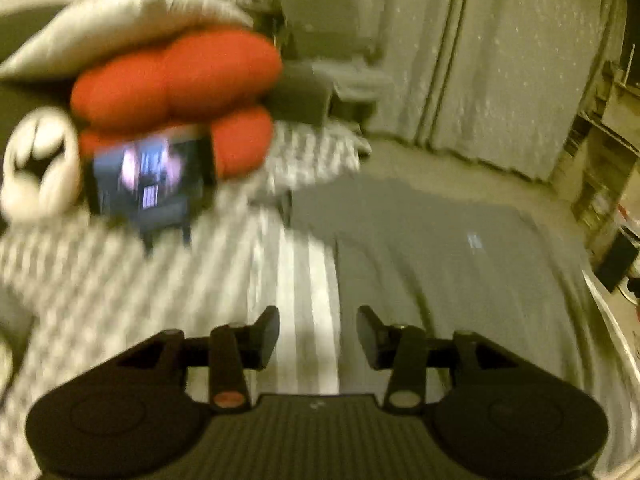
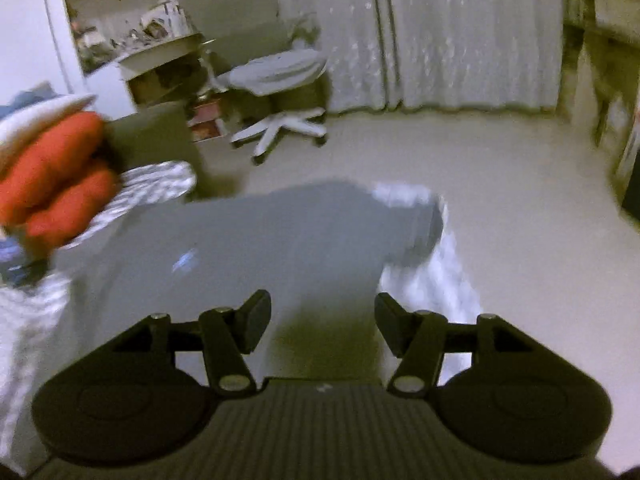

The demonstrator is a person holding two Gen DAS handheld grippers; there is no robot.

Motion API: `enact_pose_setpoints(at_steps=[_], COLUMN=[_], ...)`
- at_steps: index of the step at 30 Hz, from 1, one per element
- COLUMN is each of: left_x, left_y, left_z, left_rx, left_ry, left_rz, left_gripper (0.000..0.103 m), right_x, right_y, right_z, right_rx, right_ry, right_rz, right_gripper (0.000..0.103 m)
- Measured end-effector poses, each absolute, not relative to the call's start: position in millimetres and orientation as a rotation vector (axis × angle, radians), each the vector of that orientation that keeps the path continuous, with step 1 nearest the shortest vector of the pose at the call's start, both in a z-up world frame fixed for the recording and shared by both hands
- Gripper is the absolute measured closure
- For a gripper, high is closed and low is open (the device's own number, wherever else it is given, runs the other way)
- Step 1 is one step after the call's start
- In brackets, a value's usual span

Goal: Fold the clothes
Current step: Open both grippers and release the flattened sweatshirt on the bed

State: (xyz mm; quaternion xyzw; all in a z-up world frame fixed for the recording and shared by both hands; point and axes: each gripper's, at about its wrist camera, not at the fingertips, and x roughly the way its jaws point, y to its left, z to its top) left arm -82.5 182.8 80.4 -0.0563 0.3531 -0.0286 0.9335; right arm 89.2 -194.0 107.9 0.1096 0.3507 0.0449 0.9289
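Observation:
A grey garment [image 1: 440, 264] lies spread flat on a bed with a grey-and-white striped cover [image 1: 100, 280]. My left gripper [image 1: 318, 332] hovers open over the garment's left edge, where it meets the stripes, with nothing between its fingers. In the right wrist view the same grey garment [image 2: 280, 236] stretches ahead to a blurred pale end at the bed's right side. My right gripper [image 2: 322, 320] stands open above its near part, empty. A red-gloved hand [image 1: 176, 80] with a pale sleeve holds a device with a lit screen [image 1: 148, 176] at the upper left. Everything is motion-blurred.
A red-gloved hand [image 2: 52, 184] also shows at the left of the right wrist view. Beyond the bed are pale carpet [image 2: 520, 208], a swivel chair [image 2: 280, 76], long curtains [image 2: 460, 40] and cluttered shelves [image 1: 600, 148]. A black-and-white round object [image 1: 36, 168] sits at the far left.

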Motion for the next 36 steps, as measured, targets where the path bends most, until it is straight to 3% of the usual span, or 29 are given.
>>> enact_pose_setpoints(at_steps=[4, 15, 19, 20, 21, 23, 24, 25, 32, 36], left_x=[-111, -131, -130, -130, -129, -130, -133, -136, -178, -183], left_y=[182, 165, 159, 156, 154, 153, 154, 155, 142, 145], left_z=[56, 30, 20, 19, 19, 20, 22, 24, 56, 60], left_rx=[-0.15, -0.172, -0.169, -0.164, -0.159, -0.164, -0.182, -0.2, -0.26, -0.247], left_ry=[0.798, 0.919, 0.962, 0.968, 0.974, 0.974, 0.972, 0.969, 0.909, 0.899], left_rz=[-0.078, -0.095, -0.079, -0.075, -0.071, -0.059, -0.054, -0.05, -0.094, -0.062], left_gripper=[0.06, 0.065, 0.077, 0.085, 0.091, 0.1, 0.101, 0.101, 0.101, 0.101], right_x=[28, -38, -50, -50, -50, -50, -51, -51, -80, -84], right_y=[-184, -183, -187, -184, -182, -179, -179, -179, -192, -182], right_z=[103, 68, 50, 45, 39, 32, 32, 32, 116, 108], right_rx=[0.267, 0.396, 0.46, 0.464, 0.466, 0.461, 0.452, 0.443, 0.129, 0.01], right_ry=[0.744, 0.879, 0.897, 0.907, 0.918, 0.918, 0.902, 0.887, 0.661, 0.691], right_rz=[0.114, 0.022, 0.008, 0.014, 0.021, 0.017, 0.004, -0.009, -0.122, -0.107], right_gripper=[0.042, 0.045, 0.045, 0.046, 0.05, 0.088, 0.089, 0.101, 0.101, 0.101])
